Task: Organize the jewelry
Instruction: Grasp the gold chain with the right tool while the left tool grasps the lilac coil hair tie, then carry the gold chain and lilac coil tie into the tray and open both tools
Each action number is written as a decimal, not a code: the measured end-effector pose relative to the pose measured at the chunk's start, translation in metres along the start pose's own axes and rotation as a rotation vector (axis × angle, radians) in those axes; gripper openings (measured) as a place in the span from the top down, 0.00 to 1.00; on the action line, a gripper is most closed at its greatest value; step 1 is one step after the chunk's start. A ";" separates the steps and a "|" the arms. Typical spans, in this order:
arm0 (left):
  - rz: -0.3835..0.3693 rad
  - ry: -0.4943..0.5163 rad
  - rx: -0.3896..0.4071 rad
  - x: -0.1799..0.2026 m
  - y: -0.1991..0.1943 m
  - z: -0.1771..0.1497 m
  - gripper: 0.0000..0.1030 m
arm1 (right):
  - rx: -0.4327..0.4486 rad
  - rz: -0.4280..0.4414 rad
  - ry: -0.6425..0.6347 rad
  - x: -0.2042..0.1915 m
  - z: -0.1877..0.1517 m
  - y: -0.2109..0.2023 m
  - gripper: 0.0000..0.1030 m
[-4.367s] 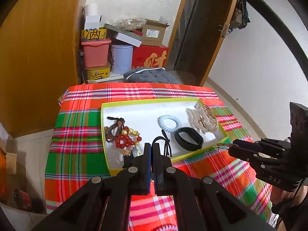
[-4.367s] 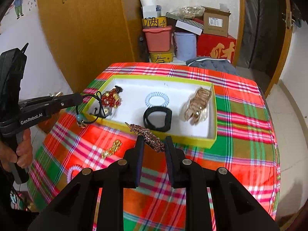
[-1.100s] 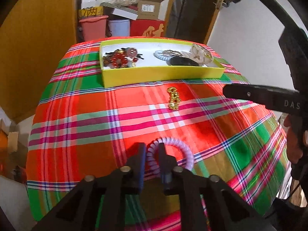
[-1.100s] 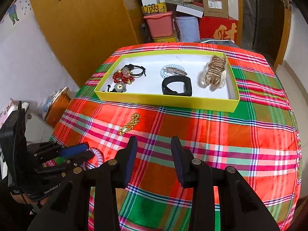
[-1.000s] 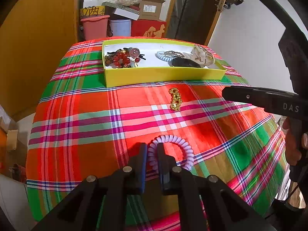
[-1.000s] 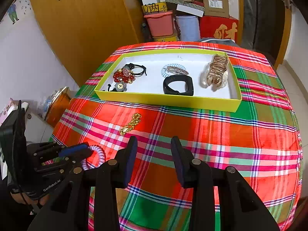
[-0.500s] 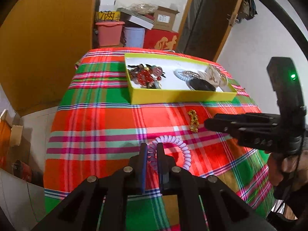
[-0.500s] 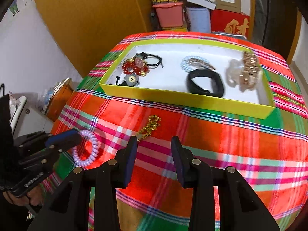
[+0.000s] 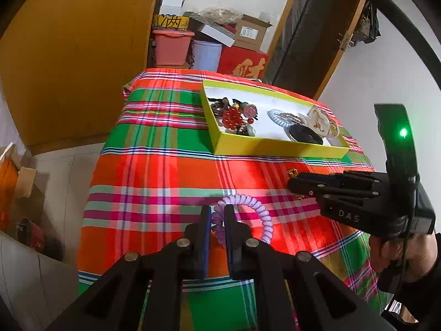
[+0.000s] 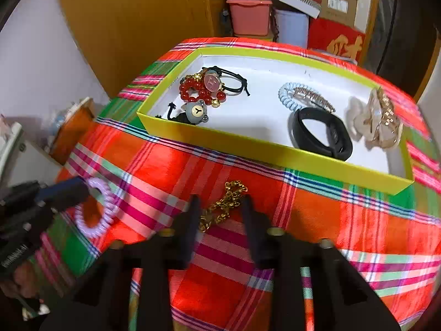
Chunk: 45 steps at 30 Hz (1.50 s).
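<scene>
Two loose pieces bound for the yellow tray

Left wrist view: left tool grips the purple coil tie, lifted for carrying to the tray.
Right wrist view: right tool closes around the gold chain lying on the counter.

pink bin 12 o'clock | lilac bucket beside it | red box 1 o'clock | wooden door 10 o'clock

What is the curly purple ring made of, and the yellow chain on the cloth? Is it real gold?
The purple ring looks like smooth, shiny plastic: a coiled cord like a phone wire. The chain looks like metal, small glinting gold-coloured links; whether it is real gold, the pictures cannot tell. The cloth looks woven, with a slight sheen.
</scene>
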<state>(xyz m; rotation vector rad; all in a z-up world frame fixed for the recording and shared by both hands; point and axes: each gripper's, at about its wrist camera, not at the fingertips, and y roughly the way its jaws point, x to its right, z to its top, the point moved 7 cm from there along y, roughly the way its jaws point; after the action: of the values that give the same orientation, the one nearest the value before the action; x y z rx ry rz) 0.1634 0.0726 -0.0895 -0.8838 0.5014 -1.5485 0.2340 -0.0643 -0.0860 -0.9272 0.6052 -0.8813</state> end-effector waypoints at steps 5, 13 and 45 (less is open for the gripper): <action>-0.002 -0.008 0.004 -0.003 -0.002 0.002 0.91 | 0.005 -0.032 -0.024 0.000 -0.001 0.000 0.89; -0.016 -0.007 0.016 0.000 -0.007 0.007 0.91 | 0.027 0.001 0.000 0.004 -0.003 -0.012 0.95; -0.078 0.096 0.084 0.052 0.014 0.098 0.91 | 0.218 0.013 0.047 0.048 0.065 -0.089 0.95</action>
<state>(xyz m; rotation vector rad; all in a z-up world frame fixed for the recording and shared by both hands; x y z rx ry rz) 0.2484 0.0361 -0.0266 -0.7753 0.4716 -1.6776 0.2750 -0.1053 0.0188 -0.7073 0.5429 -0.9394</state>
